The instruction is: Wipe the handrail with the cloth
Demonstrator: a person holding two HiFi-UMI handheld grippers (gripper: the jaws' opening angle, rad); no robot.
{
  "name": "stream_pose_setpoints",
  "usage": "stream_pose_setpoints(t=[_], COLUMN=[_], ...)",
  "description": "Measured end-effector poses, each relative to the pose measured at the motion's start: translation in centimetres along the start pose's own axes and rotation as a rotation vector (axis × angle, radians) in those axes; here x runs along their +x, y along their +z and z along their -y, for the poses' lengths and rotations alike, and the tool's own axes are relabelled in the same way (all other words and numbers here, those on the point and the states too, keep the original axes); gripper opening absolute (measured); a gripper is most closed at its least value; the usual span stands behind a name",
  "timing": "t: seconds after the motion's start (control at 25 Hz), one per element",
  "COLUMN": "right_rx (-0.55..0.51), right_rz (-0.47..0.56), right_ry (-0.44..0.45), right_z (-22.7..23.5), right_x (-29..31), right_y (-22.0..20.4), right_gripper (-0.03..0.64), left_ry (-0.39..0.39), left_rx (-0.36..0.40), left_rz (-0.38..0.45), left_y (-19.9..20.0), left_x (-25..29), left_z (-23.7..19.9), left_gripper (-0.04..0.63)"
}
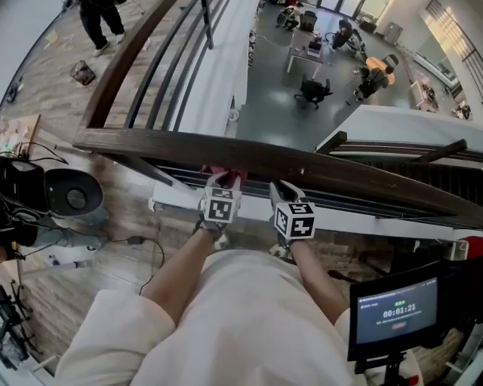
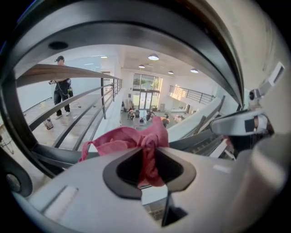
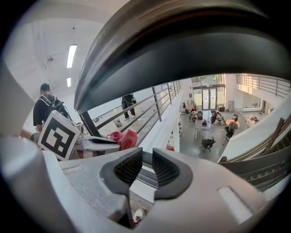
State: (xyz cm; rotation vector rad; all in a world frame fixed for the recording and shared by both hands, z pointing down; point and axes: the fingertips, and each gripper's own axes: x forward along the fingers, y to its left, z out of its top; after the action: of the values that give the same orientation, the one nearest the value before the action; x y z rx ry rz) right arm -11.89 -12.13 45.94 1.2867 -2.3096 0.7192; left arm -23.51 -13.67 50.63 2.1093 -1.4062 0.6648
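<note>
Grey atrium floor lies far below the handrail [image 1: 302, 162], with a desk [image 1: 306, 53], a black office chair [image 1: 313, 90] and several people around them. On the near side of the handrail is a wood-floored landing, where another person [image 1: 102, 22] stands beside the stretch of rail that runs away at the left. The handrail itself is a dark wooden bar that crosses the head view from the left edge down to the right, with dark metal rails [image 1: 226, 179] beneath it.

The left gripper [image 1: 224, 179] reaches in just under the handrail's near edge. Its jaws are clamped on a pink cloth [image 1: 224, 172]. In the left gripper view the cloth [image 2: 122, 141] is pinched into a knot between the pads, and the rest bunches out ahead of the tips, to their left. Whether the cloth touches the wood cannot be told.

The right gripper [image 1: 285, 188] sits just beside the left one, also tucked below the handrail. In the right gripper view its jaws [image 3: 147, 164] stand only a narrow gap apart, with nothing between them. That view also shows the cloth [image 3: 123, 138] off to its left.

A monitor [image 1: 396, 313] with a running timer stands on the landing, below the handrail's right end.
</note>
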Motion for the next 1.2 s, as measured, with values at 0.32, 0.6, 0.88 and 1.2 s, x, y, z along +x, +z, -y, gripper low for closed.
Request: stream_pose_setpoints(t=[0.32,0.6,0.88,1.2], right_rx=[0.017,0.019,0.007,-0.025], right_rz=[-0.002,-0.009,-0.012,-0.017], right_ry=[-0.003,-0.005,-0.008,0.03], right_z=[2.0,3.3,4.5,5.7], right_x=[-0.9,-1.8,-2.6,-2.8], right_y=[0.6,0.2,-0.2,0.7], right_gripper=[0.072,0.072,0.072,0.072], left_ry=[0.004,0.003,-0.006,0.039], left_rx=[-0.021,-0.016,-0.014,-0.041], left_rz=[0.006,0.01,0.01,0.016], left_y=[0.5,0.8,0.9,0.4], left_x=[0.5,1.0,1.6,2.3], left_z=[1.6,3.2,5.0,4.4], left_gripper=[0.092,0.092,0.092,0.092])
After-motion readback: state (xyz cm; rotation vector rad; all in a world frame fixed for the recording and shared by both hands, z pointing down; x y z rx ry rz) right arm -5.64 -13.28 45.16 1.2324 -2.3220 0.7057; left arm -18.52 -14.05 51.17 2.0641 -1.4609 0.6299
